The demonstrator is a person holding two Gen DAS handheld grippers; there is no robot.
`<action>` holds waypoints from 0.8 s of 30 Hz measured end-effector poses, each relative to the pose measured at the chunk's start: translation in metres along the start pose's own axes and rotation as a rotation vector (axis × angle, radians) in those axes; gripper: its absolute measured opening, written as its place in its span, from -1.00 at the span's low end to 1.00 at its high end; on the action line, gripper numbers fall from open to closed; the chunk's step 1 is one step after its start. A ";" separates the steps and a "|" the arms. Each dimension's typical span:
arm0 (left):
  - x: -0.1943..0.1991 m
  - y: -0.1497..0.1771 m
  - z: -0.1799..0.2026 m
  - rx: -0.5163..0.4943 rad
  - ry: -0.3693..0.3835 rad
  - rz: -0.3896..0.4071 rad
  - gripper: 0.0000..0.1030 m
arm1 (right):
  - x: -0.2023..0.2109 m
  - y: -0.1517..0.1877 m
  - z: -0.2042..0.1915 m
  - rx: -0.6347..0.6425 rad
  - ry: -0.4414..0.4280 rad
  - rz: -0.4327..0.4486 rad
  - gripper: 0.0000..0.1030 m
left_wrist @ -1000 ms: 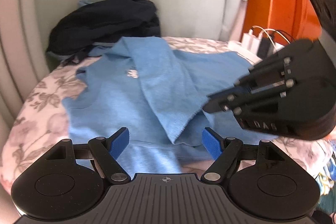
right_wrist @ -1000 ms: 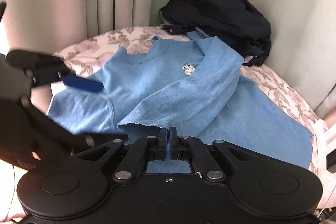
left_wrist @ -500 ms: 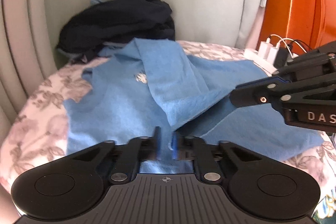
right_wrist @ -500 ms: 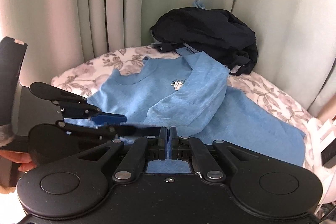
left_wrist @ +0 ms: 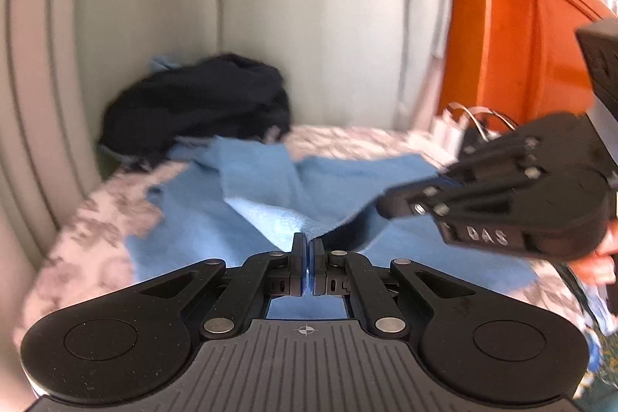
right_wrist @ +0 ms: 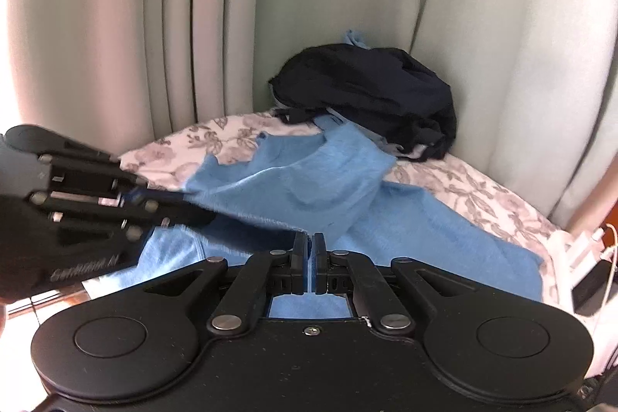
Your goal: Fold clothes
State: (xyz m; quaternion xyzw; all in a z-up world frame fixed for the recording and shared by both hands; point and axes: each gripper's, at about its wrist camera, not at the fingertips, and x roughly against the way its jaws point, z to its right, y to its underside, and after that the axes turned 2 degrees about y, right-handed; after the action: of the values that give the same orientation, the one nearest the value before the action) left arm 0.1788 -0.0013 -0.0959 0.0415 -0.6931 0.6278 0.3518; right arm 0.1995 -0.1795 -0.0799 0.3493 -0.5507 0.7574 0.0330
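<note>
A light blue shirt (left_wrist: pixel 255 180) lies spread on a floral bedsheet (left_wrist: pixel 96 230), one side folded over its middle. My left gripper (left_wrist: pixel 308 245) is shut on the shirt's near hem, and the cloth rises in a ridge up to its tips. My right gripper (right_wrist: pixel 311 243) is shut on the same hem further right, with the blue shirt (right_wrist: pixel 309 180) pulled up towards it. Each gripper shows in the other's view: the right gripper (left_wrist: pixel 384 207) comes in from the right edge, the left gripper (right_wrist: pixel 193 215) from the left edge.
A heap of black clothes (right_wrist: pixel 367 91) sits at the bed's far corner against pale curtains (right_wrist: pixel 193 26). An orange wooden panel (left_wrist: pixel 521 45) stands on the right, with white chargers and cables (left_wrist: pixel 452 134) at the bed's right edge.
The left jaws, wide apart a second ago, have closed on the hem. Both grippers have risen, lifting the shirt's near edge off the bed.
</note>
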 end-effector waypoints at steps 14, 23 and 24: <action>-0.003 0.031 -0.021 0.055 0.039 -0.156 -0.61 | -0.011 0.036 -0.011 0.043 -0.060 -0.137 -0.92; 0.010 -0.004 -0.054 0.026 -0.053 -0.038 -0.19 | -0.028 0.000 0.032 -0.003 0.047 -0.054 -0.66; 0.011 -0.012 -0.058 0.025 -0.055 -0.013 0.02 | -0.034 -0.008 0.037 -0.003 0.062 -0.042 -0.56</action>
State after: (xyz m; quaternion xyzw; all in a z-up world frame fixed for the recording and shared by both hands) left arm 0.2014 0.0523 -0.0822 0.0677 -0.6943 0.6327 0.3363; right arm 0.2468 -0.1969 -0.0875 0.3374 -0.5430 0.7661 0.0665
